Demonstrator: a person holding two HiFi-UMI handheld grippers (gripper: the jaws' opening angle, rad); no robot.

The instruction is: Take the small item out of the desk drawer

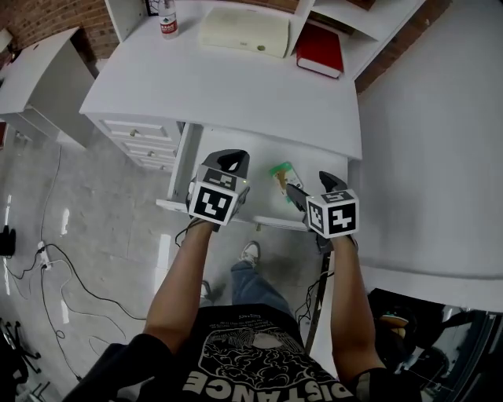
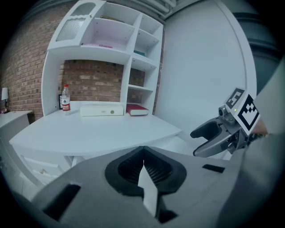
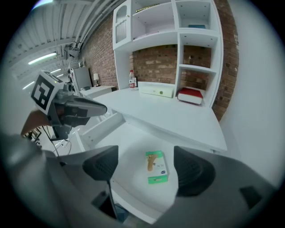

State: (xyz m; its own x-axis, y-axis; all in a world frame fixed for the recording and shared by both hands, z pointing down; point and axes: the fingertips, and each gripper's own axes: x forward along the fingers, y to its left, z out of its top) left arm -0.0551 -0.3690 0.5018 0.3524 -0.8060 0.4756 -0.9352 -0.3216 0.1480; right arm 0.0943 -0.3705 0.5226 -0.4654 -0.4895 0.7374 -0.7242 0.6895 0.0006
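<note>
A small green and white box [image 1: 281,174] lies flat in the pulled-out white desk drawer [image 1: 316,161], under the desk top's front edge. In the right gripper view the box [image 3: 156,167] sits between and beyond the wide-apart jaws of my right gripper [image 3: 147,170], which is open and apart from it. In the head view my right gripper [image 1: 312,187] hovers just right of the box. My left gripper [image 1: 233,159] hangs over the drawer's left part; its pads [image 2: 133,165] meet, shut on nothing. The left gripper view also catches the right gripper [image 2: 194,143], open.
On the desk top [image 1: 236,86] stand a water bottle [image 1: 167,20], a cream flat case [image 1: 245,31] and a red book [image 1: 320,49]. A stack of small drawers [image 1: 141,137] is to the left. Cables [image 1: 47,259] lie on the floor. A white wall [image 1: 440,141] runs along the right.
</note>
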